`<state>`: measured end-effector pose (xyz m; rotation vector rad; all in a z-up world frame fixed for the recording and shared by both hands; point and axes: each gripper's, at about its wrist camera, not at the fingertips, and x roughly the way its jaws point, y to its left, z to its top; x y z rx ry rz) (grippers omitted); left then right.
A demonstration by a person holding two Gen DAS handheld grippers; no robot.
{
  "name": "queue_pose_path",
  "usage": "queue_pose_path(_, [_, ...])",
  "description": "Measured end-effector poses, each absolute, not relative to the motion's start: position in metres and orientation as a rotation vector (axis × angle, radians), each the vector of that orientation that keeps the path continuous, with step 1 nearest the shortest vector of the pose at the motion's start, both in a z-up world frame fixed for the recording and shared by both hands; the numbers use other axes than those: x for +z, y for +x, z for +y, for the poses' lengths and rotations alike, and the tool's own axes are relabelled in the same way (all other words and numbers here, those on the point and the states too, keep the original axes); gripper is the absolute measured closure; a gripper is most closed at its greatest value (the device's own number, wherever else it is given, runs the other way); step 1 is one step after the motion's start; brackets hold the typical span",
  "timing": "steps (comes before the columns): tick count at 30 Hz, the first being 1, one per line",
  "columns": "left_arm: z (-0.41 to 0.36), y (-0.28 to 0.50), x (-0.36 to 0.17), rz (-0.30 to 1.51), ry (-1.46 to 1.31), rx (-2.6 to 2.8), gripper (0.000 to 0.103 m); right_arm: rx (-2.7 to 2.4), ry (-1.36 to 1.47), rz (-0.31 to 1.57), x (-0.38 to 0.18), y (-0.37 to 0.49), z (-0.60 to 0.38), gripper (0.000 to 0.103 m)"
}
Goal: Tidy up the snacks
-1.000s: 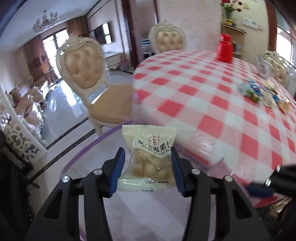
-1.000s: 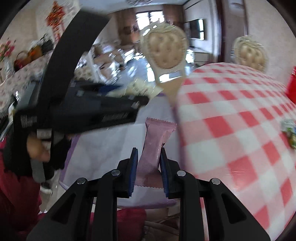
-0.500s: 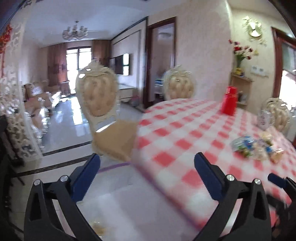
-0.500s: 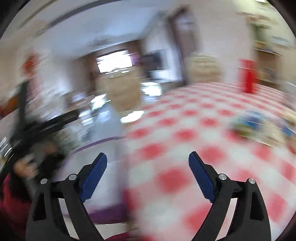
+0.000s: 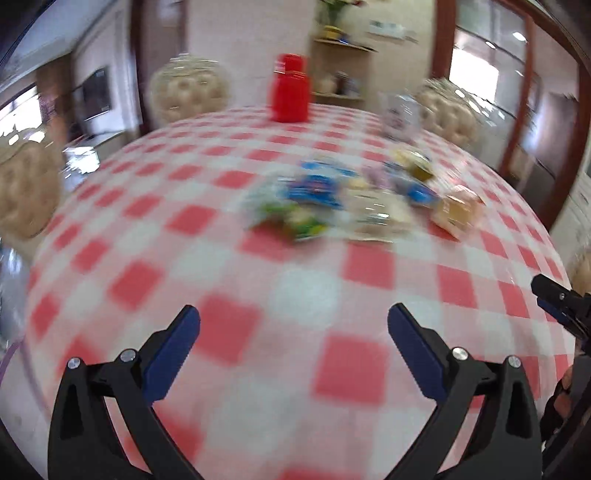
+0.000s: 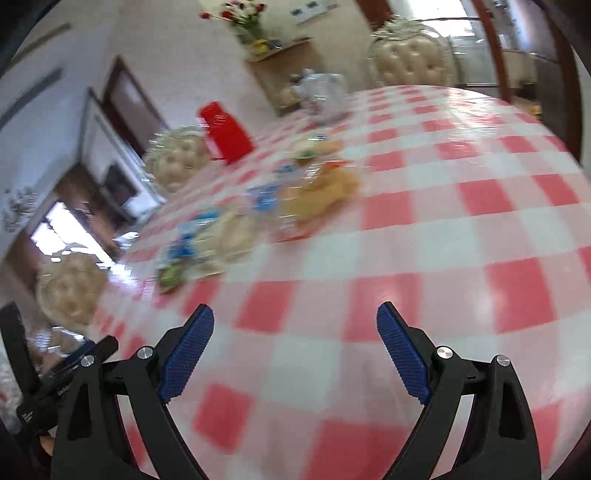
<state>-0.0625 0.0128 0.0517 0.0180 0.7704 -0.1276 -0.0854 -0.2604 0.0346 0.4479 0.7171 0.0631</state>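
A pile of wrapped snacks (image 5: 354,195) lies on the red-and-white checked tablecloth (image 5: 258,295), with blue, green and yellow packets, blurred by motion. The same snack pile shows in the right wrist view (image 6: 266,206). My left gripper (image 5: 293,325) is open and empty, above the cloth, short of the pile. My right gripper (image 6: 295,325) is open and empty, also short of the pile. The tip of the right gripper shows at the right edge of the left wrist view (image 5: 561,299).
A red jar (image 5: 290,88) stands at the far side of the table, with a clear glass jug (image 6: 321,92) near it. Padded chairs (image 5: 188,92) stand around the table. A wall shelf with flowers (image 6: 251,22) is behind.
Both grippers held snack packets over a purple-rimmed container, let them go and opened. Both have since swung round to face the snack pile on the table.
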Motion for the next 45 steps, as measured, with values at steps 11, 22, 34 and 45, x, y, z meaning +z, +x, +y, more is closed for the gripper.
queue_pose_path(11, [-0.018,0.040,0.057,0.636,-0.283,-0.136,0.002,-0.057,0.724,0.766,0.019,0.025,-0.292,0.016])
queue_pose_path(22, [0.024,0.046,0.054,0.635,-0.390,-0.078,0.002,-0.293,0.403,0.906,0.018,0.119,-0.257,0.017])
queue_pose_path(34, [0.012,0.046,0.049,0.708,-0.345,-0.110,0.002,-0.215,0.141,0.930,0.015,0.096,-0.288,0.017])
queue_pose_path(45, [-0.045,0.055,0.029,0.798,-0.050,-0.197,0.002,-0.159,0.243,0.802,0.039,0.073,-0.309,0.057])
